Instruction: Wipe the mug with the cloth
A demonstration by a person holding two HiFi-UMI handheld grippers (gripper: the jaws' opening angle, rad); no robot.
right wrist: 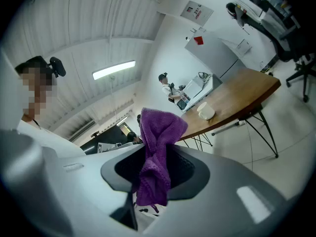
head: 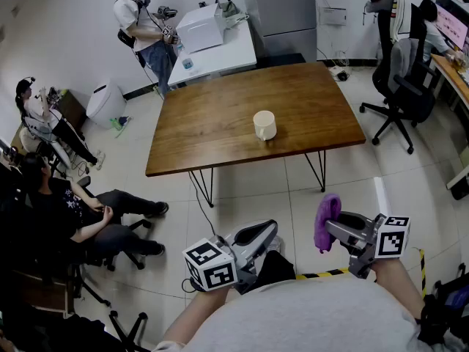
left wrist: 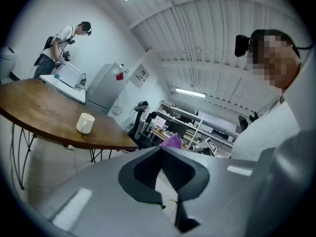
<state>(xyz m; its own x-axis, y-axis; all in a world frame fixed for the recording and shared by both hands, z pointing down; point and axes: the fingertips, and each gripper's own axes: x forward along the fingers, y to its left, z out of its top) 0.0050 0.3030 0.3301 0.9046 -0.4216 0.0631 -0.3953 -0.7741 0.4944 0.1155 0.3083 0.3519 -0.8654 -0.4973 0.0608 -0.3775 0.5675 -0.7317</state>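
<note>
Left gripper sits close to the body, jaws shut with nothing between them. Right gripper is level beside it, jaws clamped on the cloth. A fold stands above the jaws and a tail hangs below, so a free wad is likely left for wiping. Mug is upright on the desk, well ahead of both jaws and untouched. Judgement: the empty left is probably meant to steady the mug.

No legible text anywhere, wall notice possibly printed but too small, marker cubes bear only black-and-white squares
</note>
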